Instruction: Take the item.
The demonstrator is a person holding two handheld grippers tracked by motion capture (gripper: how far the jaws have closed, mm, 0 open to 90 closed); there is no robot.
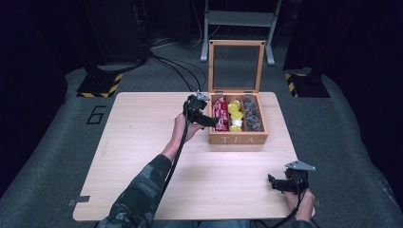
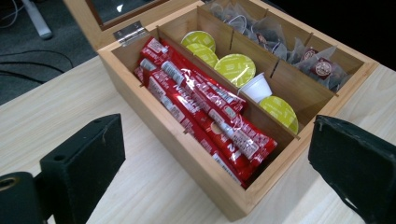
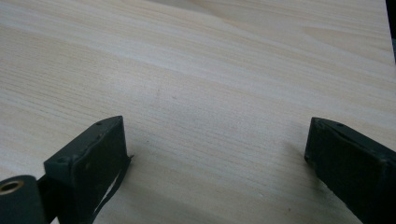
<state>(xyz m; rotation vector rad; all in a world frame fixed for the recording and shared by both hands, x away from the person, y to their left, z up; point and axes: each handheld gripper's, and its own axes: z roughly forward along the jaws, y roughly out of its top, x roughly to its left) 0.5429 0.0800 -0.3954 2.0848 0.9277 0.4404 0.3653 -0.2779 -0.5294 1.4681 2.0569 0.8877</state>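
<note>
A wooden tea box point(image 1: 237, 138) marked TEA stands at the table's back right with its glass lid point(image 1: 236, 66) raised. Its left compartment holds red sachets point(image 2: 205, 105), the middle one yellow-lidded capsules point(image 2: 235, 69) and a white capsule point(image 2: 257, 87), the right one clear-wrapped tea bags point(image 2: 317, 63). My left gripper point(image 1: 209, 120) hovers at the box's left side, open, jaws wide apart over the red sachets point(image 1: 219, 113) with nothing between them. My right gripper point(image 1: 274, 183) rests low near the table's front right corner, open over bare wood point(image 3: 210, 93).
The light wooden table point(image 1: 142, 142) has free room on its left half and in the middle. Dark floor with cables and yellow-black taped stand bases point(image 1: 100, 85) surrounds it. A metal frame point(image 1: 237, 19) stands behind the box.
</note>
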